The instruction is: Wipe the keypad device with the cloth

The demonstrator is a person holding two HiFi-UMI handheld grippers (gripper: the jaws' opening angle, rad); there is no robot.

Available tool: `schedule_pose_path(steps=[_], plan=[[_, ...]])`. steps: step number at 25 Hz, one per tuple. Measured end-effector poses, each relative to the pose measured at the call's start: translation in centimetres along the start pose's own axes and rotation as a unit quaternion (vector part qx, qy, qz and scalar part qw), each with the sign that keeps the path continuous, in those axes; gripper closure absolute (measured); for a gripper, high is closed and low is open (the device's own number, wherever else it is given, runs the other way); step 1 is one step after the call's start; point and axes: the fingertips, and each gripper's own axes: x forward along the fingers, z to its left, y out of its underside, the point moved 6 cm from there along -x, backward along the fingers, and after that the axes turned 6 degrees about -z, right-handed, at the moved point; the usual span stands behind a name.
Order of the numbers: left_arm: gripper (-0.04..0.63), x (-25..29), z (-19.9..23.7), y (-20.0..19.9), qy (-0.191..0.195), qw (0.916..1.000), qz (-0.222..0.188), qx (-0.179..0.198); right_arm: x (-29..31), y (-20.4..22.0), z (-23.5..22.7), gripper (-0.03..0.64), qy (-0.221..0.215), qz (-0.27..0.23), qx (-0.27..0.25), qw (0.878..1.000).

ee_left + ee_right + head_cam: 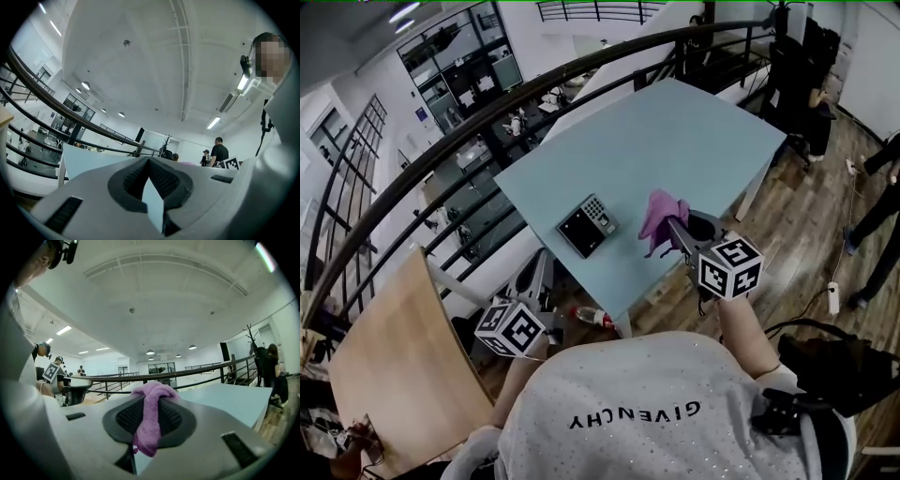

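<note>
Evidently cloth (661, 216) is held off keypad device (586, 228) — wiping unsettled.
Right gripper (149, 420) is clamped on it; left gripper (151, 187) seemingly parted, empty.

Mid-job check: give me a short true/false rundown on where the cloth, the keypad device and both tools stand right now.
1. The right tool is shut on the purple cloth. True.
2. The cloth is spread flat over the keypad device. False: it hangs bunched from the right tool, beside the device and apart from it.
3. The left tool grips the keypad device. False: its jaws stand slightly apart with nothing between them, and in the head view it sits off the table's near edge.
4. The keypad device lies on the light blue table, close to the near edge. True.
</note>
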Motion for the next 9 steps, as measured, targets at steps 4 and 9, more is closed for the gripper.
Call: schedule_pose_path(steps=[4, 9], plan=[[0.595, -0.3, -0.22, 0.0, 0.004, 1.0, 0.003, 0.0, -0.5, -0.02, 0.23, 0.551, 0.006, 0.005, -0.002, 1.0], [0.595, 0.1, -0.24, -0.73, 0.016, 0.9998, 0.003, 0.01, -0.42, -0.37, 0.12, 0.551, 0.013, -0.006, 0.005, 1.0]])
